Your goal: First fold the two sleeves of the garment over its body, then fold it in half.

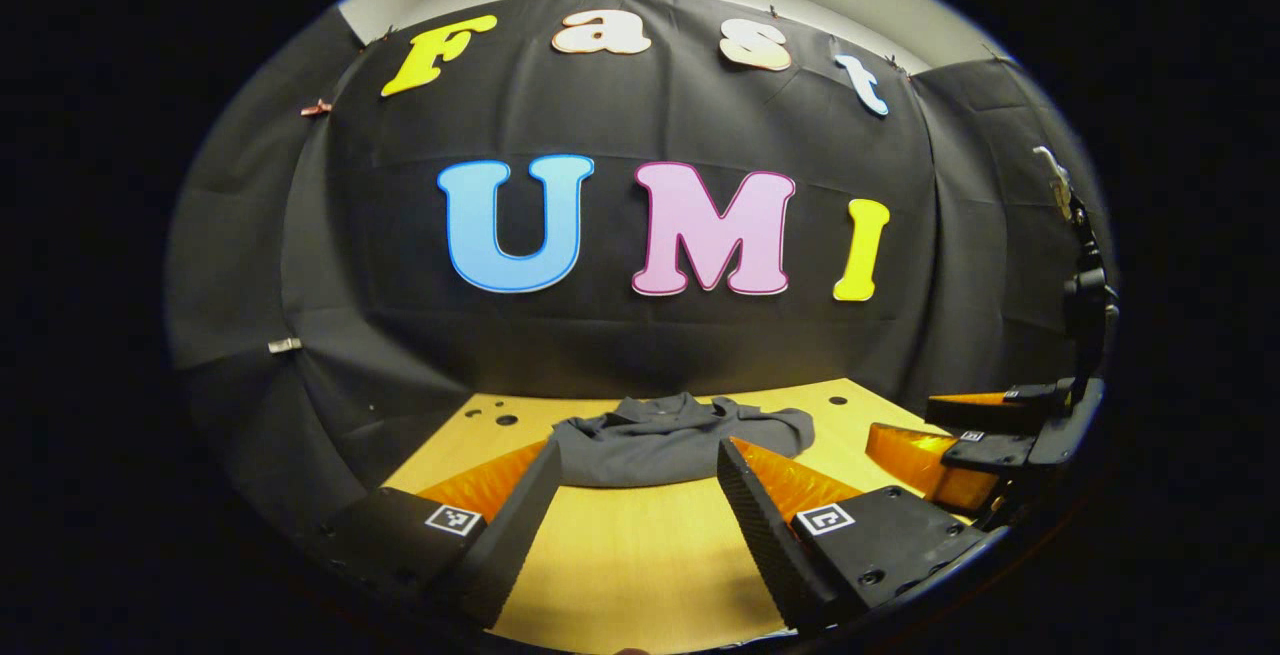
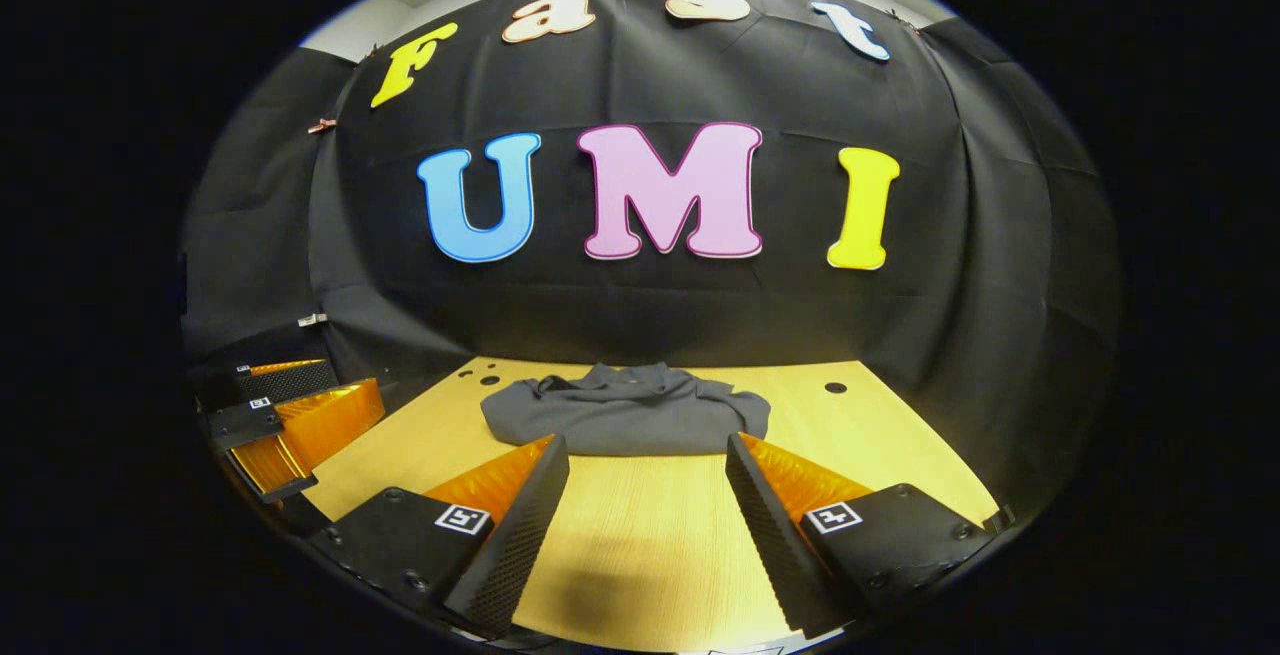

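Grey fabric is seen bundled at the far middle of the wooden bench (image 2: 650, 535): the garment (image 2: 625, 415) lies as a compact, rumpled block, with no sleeve spread out to either side. From that shape the sleeve folds and the halving are judged to be done already, though the layers cannot be counted from here. The left hand-held gripper (image 1: 635, 490) is held released, its fingers wide apart, just short of the cloth. The right hand-held gripper (image 2: 650, 485) is likewise spread and nothing is gripped. Little is judged to be left beyond neatening.
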